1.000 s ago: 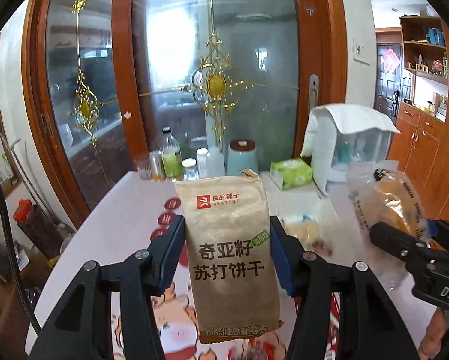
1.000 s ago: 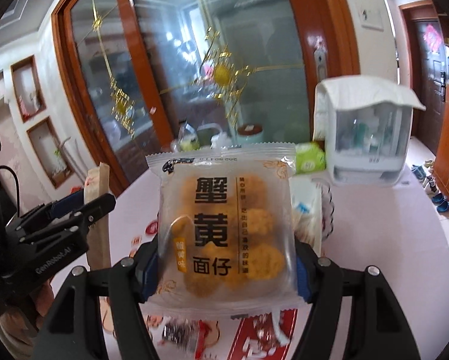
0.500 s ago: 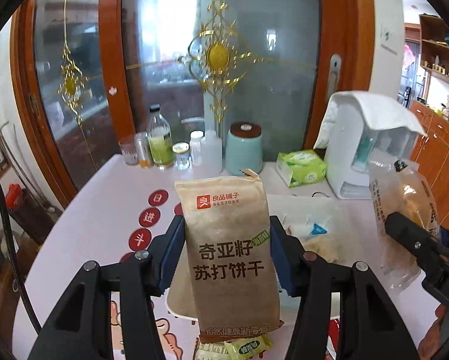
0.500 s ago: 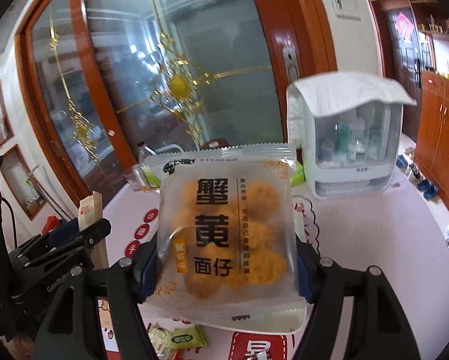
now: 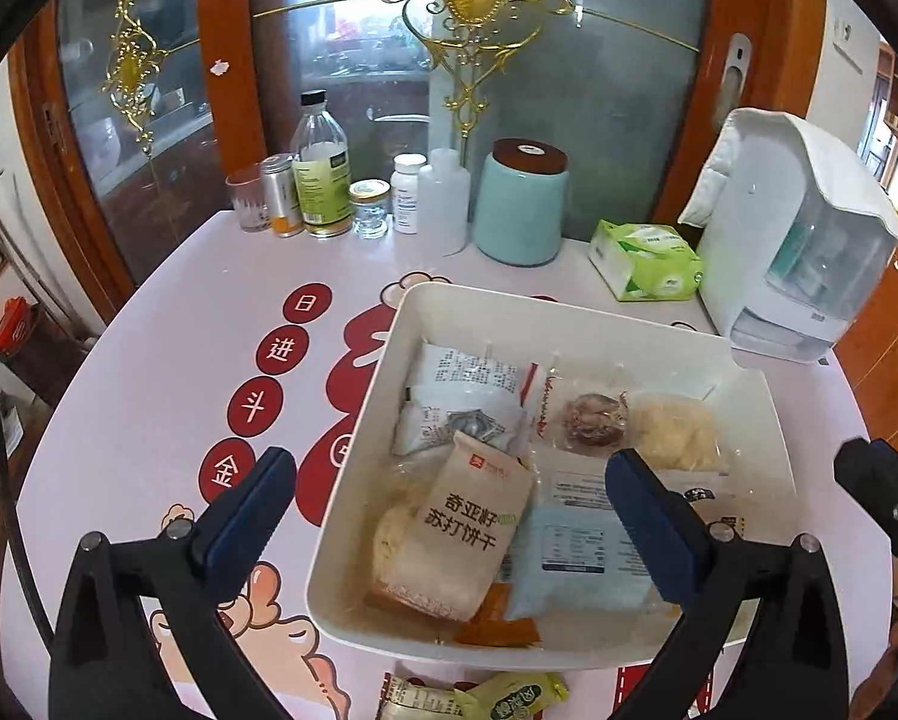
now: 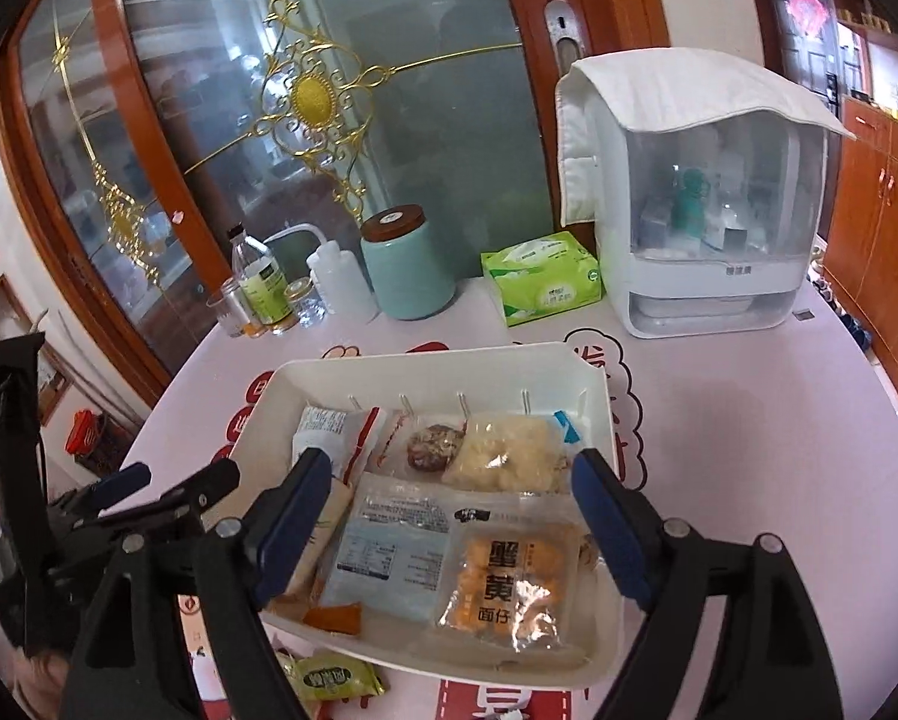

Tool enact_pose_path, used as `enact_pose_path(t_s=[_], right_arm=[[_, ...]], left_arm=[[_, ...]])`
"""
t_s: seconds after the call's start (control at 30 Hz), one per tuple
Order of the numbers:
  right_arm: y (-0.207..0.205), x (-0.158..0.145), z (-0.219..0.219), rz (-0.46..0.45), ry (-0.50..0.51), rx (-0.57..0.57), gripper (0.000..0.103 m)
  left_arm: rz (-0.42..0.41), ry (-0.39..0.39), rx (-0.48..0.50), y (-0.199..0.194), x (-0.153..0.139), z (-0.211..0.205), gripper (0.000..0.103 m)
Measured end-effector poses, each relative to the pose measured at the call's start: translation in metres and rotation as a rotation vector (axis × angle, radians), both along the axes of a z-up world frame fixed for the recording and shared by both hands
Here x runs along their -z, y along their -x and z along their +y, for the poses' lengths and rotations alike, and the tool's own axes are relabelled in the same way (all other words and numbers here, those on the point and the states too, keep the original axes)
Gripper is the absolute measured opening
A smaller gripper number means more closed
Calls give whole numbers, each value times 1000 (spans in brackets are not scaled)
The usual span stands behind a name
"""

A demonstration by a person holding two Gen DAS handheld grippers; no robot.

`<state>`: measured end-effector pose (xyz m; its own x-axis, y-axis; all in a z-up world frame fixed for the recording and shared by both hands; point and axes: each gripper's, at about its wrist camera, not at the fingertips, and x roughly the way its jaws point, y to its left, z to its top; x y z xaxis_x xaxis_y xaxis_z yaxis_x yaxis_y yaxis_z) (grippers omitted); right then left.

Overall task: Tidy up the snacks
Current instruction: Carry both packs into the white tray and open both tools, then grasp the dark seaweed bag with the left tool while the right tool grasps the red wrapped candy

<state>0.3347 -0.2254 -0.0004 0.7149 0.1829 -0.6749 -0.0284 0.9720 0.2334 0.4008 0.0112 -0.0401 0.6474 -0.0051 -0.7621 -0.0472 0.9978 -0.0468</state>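
A white tray (image 5: 383,384) holds several snack packets on the round table. My left gripper (image 5: 452,480) hovers over its near left part with jaws opening wide. Nothing is between its pads; the brown cracker packet (image 5: 461,534) lies loose in the tray below them. My right gripper (image 6: 452,480) is over the tray's (image 6: 425,360) near right part, jaws also opening and nothing between them. The clear packet of orange snacks (image 6: 503,582) rests flat in the tray beneath it. The left gripper (image 6: 176,474) shows at the left of the right wrist view.
Bottles and jars (image 5: 320,180), a teal canister (image 5: 521,204), a green tissue pack (image 5: 647,261) and a cloth-covered white appliance (image 5: 797,240) line the table's far side before a glass door. Loose snack packets (image 5: 509,696) lie on the table in front of the tray.
Both grippers came down over the tray and opened. The brown cracker packet and the orange snack packet left their pads and now lie in the tray.
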Motion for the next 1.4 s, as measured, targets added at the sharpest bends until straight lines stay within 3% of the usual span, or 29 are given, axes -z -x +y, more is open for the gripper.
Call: enact_pose_path(t_s=[0.5,0.87,1.1,1.4], right_arm=[[31,-7,8,25,49,-45,84],[95,-43,17,-21,103,-81,84],[136,-56,21,-50,134,-118,84],[168,-41,18,-32,140,-151,84]], left_arm=[[-51,-63,33,43,-31,-5,102],[-101,-137,117,121,-66,-12,102],[-151,-136,156,169,-89,-3,102],[-151,-124,205,206,-78,10,102]])
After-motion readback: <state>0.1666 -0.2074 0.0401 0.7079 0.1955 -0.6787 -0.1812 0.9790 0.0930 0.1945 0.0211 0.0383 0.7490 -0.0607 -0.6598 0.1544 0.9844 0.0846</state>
